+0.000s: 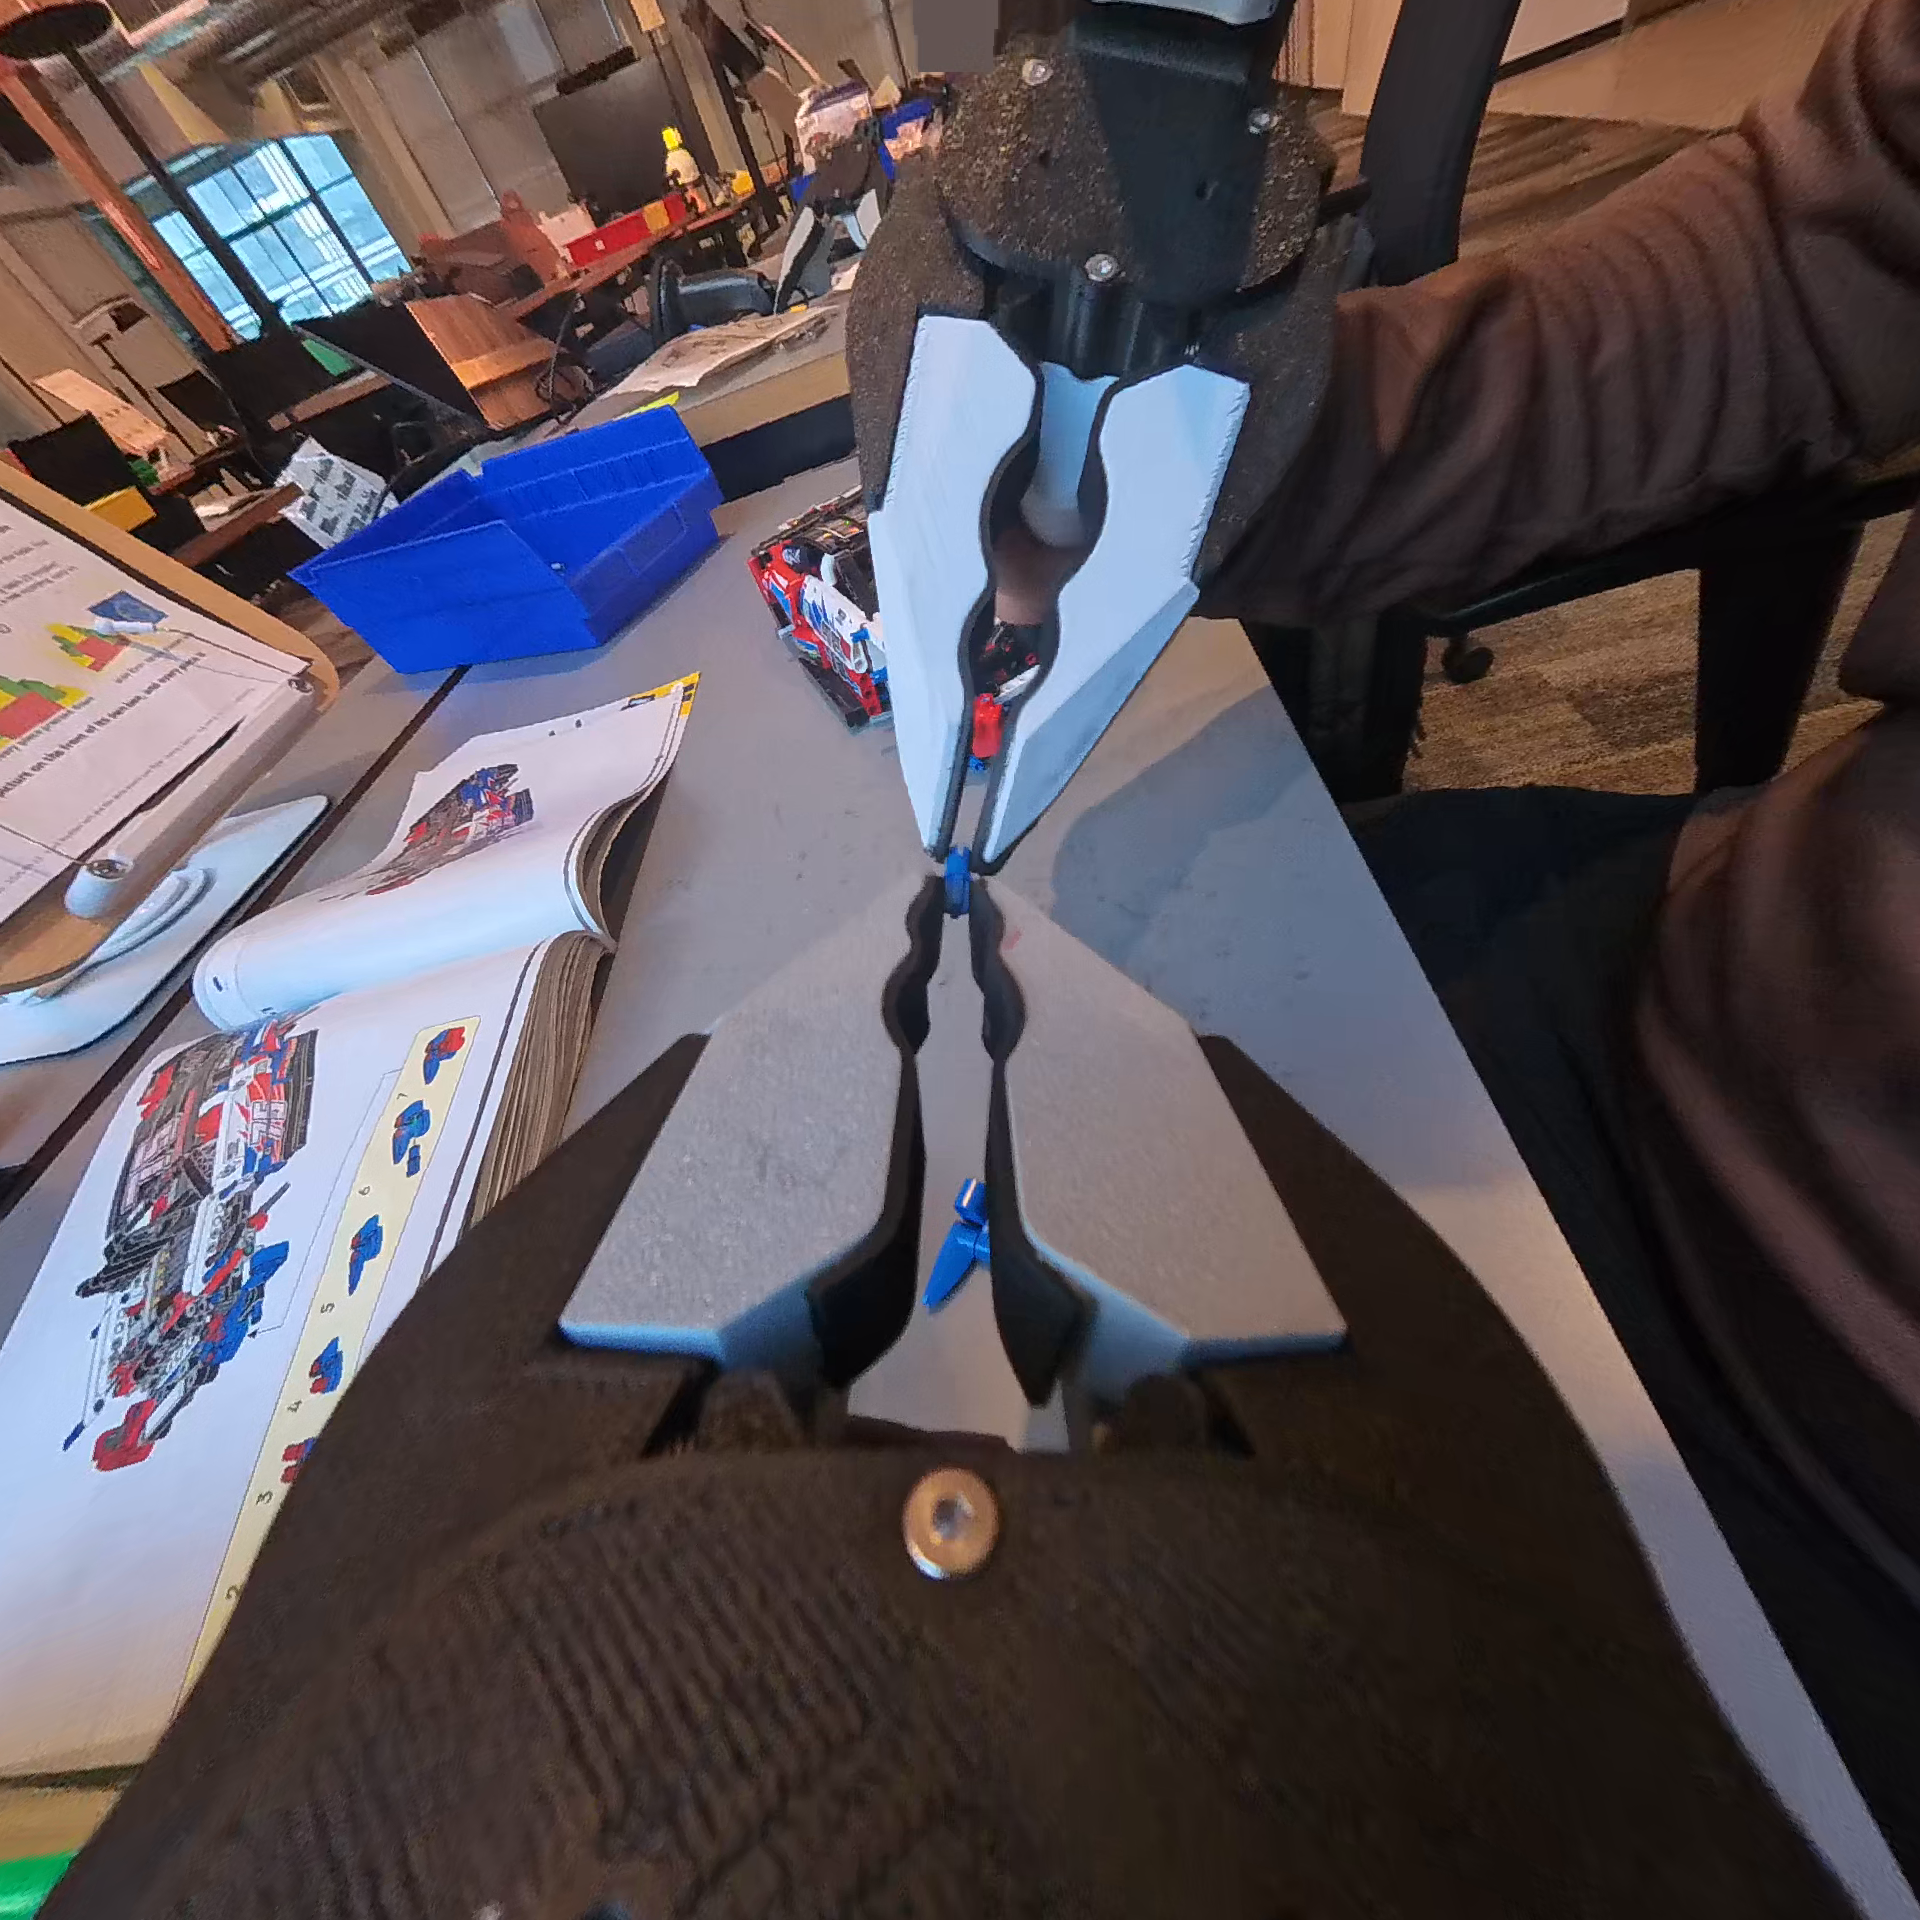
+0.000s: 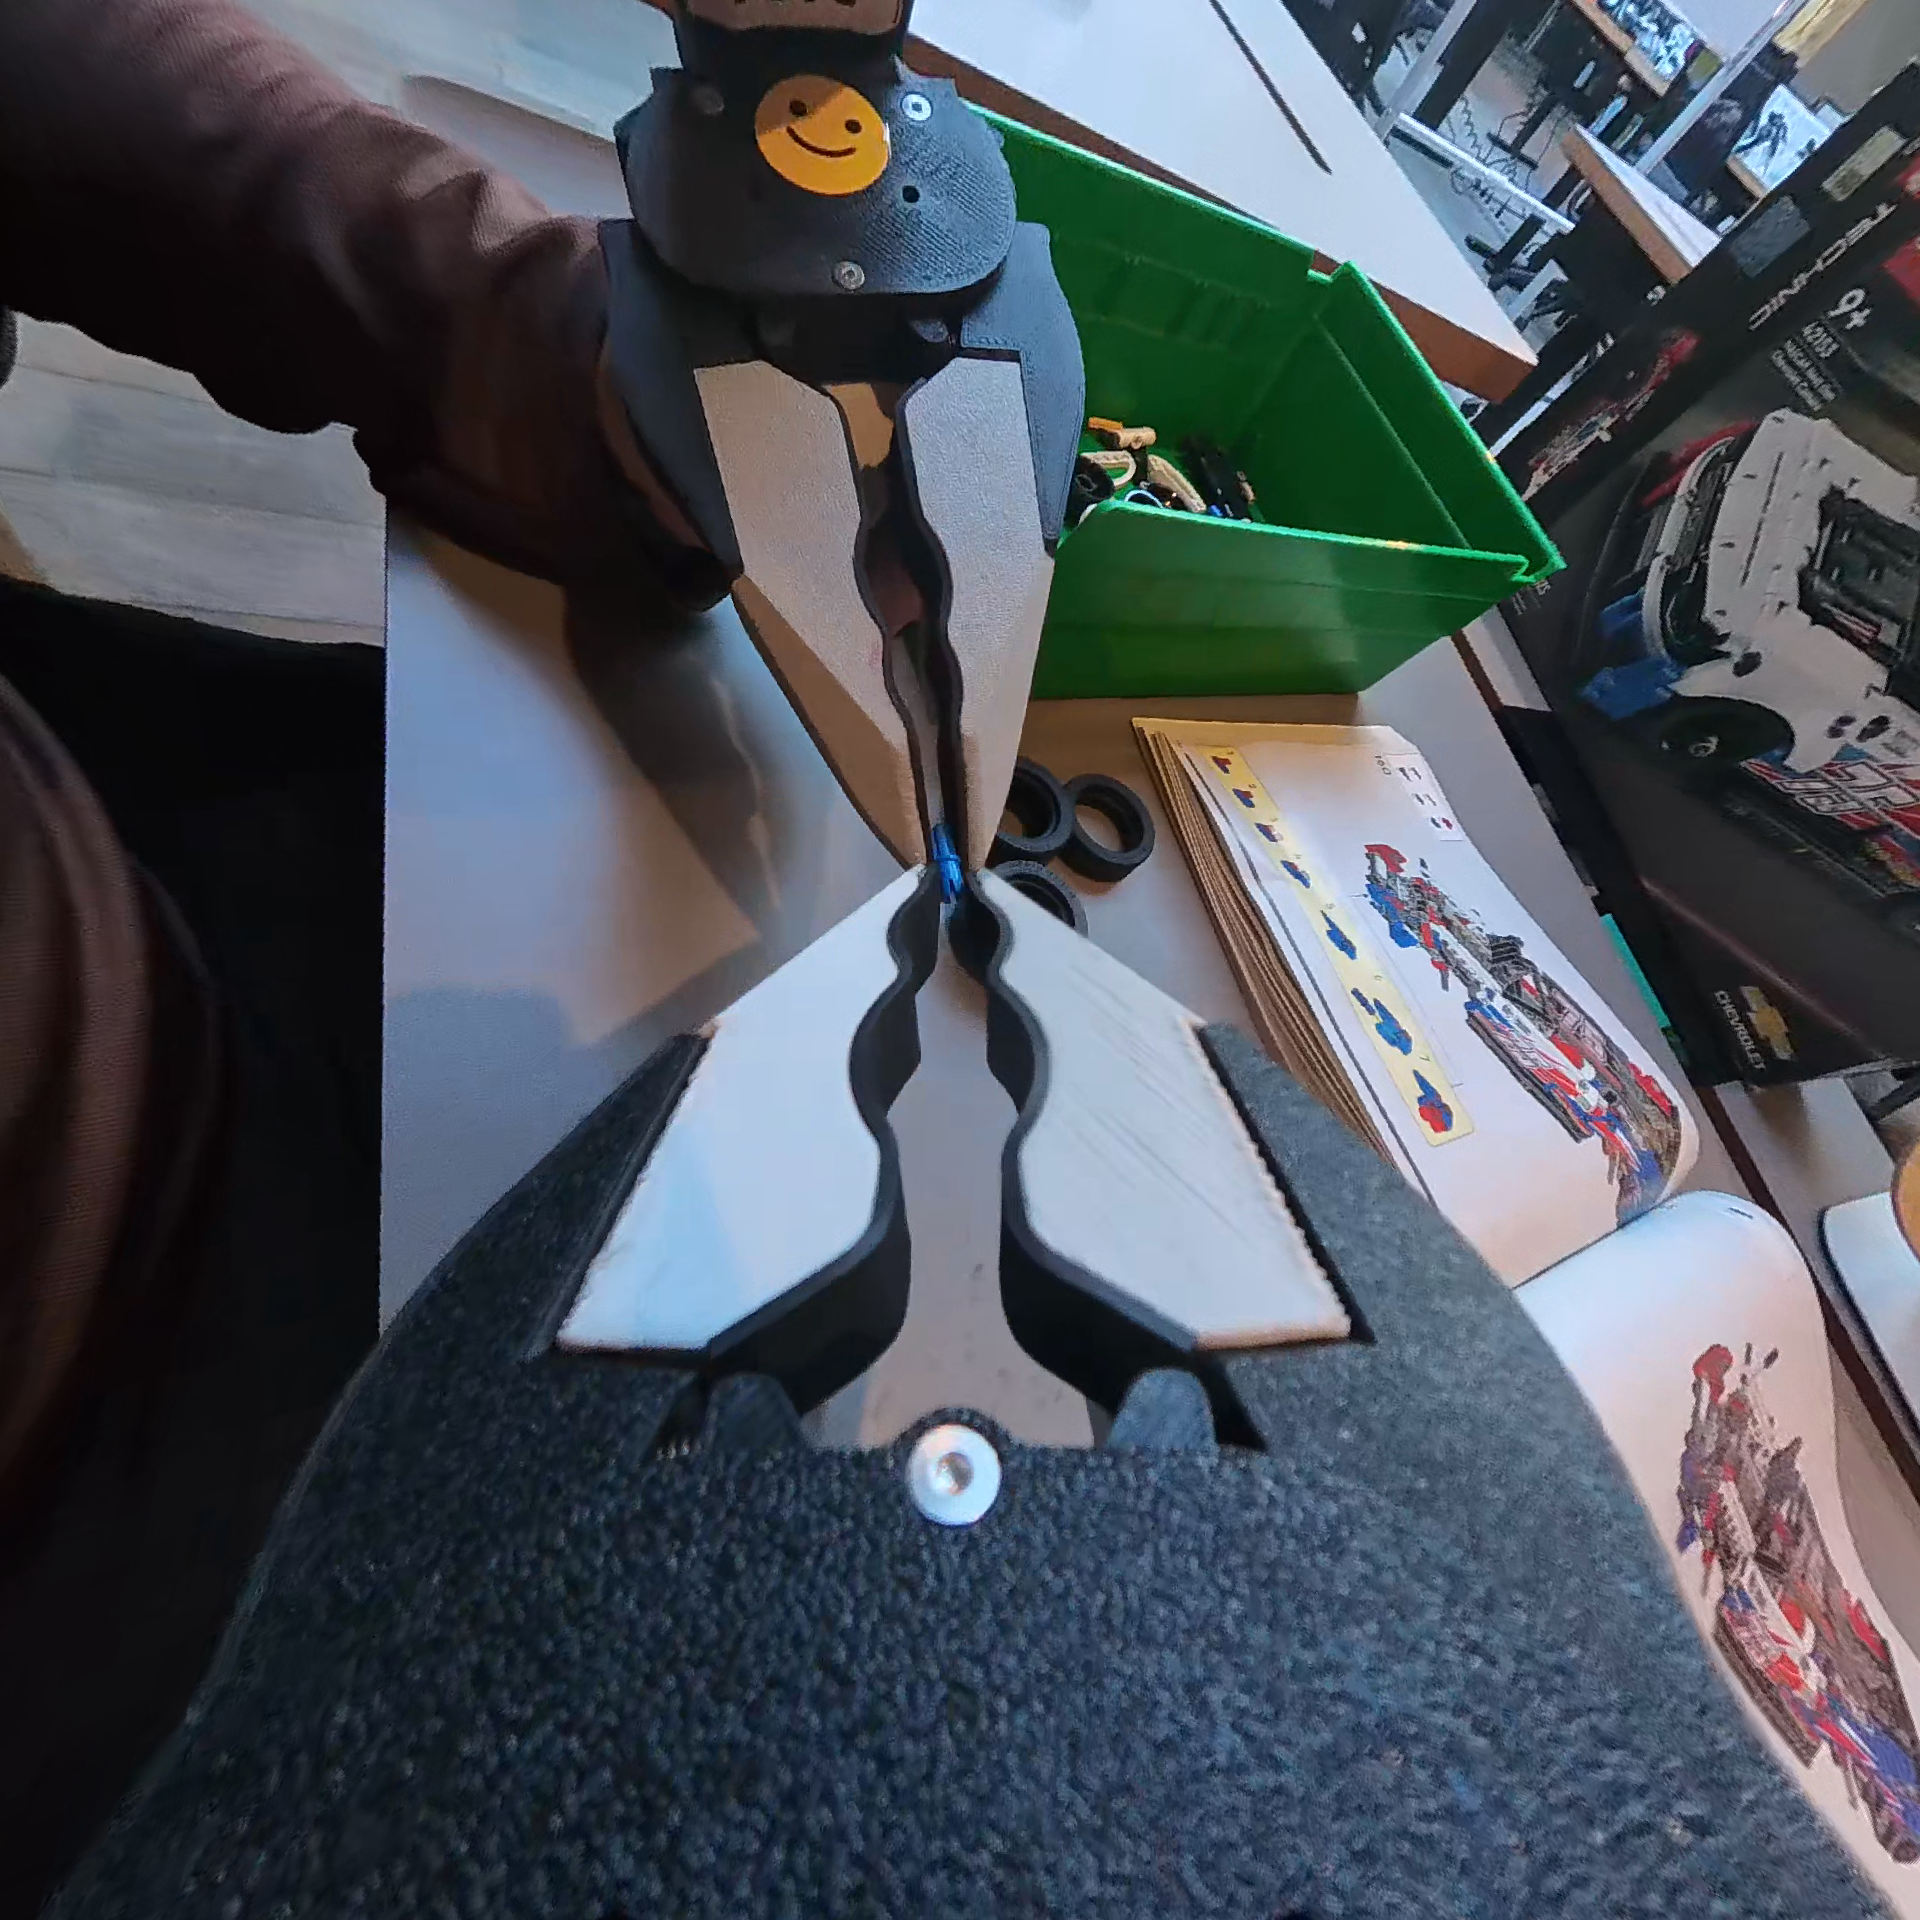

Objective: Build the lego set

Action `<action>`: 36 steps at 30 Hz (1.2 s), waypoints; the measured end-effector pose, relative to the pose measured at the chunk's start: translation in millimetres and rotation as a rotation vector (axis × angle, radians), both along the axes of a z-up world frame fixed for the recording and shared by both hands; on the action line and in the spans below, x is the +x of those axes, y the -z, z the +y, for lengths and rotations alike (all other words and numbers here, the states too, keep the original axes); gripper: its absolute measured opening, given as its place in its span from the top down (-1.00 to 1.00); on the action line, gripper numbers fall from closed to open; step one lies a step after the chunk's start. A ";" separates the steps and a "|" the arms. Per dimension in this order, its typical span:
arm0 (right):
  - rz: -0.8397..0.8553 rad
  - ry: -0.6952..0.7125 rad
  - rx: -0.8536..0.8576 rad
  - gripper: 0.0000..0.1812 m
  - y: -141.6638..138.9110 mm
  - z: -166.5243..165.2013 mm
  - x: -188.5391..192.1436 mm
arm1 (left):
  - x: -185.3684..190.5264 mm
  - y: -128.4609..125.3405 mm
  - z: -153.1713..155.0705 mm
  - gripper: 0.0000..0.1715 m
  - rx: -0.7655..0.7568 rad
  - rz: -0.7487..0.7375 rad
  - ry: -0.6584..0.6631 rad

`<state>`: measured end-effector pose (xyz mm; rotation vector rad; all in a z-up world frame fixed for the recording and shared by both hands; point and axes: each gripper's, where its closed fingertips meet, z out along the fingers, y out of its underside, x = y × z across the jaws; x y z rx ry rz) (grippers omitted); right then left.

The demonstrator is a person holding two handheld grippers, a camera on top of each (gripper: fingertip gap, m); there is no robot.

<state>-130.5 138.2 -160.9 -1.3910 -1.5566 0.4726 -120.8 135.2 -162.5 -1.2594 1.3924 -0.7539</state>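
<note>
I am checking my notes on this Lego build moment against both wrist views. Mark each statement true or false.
1. Both grippers pinch one small blue piece tip to tip. True: the left gripper and the right gripper meet on it.
2. The green bin is empty. False: loose parts lie in it.
3. The instruction booklet lies open on the table. True.
4. The black tyres sit inside the blue bin. False: they lie on the table beside the booklet.
5. A second blue piece lies on the table under the left gripper. True.
</note>
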 end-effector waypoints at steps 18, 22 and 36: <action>-0.101 0.008 0.098 0.97 12.2 2.1 3.3 | 1.3 10.1 1.3 0.99 0.018 0.053 -0.017; -0.154 0.038 0.115 0.98 24.7 5.6 3.7 | 0.8 22.4 4.7 0.99 0.034 0.119 -0.038; -0.190 0.081 0.051 0.98 41.9 10.9 6.4 | 2.1 37.9 10.2 0.99 0.040 0.194 -0.060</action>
